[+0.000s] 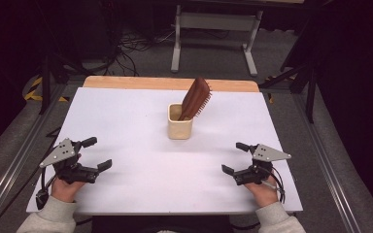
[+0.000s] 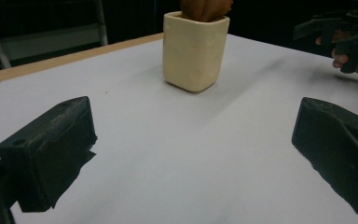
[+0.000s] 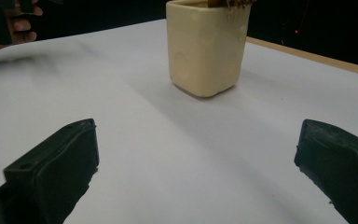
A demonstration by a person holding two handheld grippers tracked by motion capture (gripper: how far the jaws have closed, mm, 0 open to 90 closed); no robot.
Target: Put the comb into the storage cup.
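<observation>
hairbrush [image 1: 195,98] in cup [image 1: 179,129]: probably light, stiff | grasped at wooden back | left gripper [image 1: 100,153], right gripper [image 1: 234,157] held wide

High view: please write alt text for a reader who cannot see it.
A brown hairbrush leans in a cream cup at the middle of a white table. Nearer the person, the left gripper and right gripper rest open, apart from it.
</observation>
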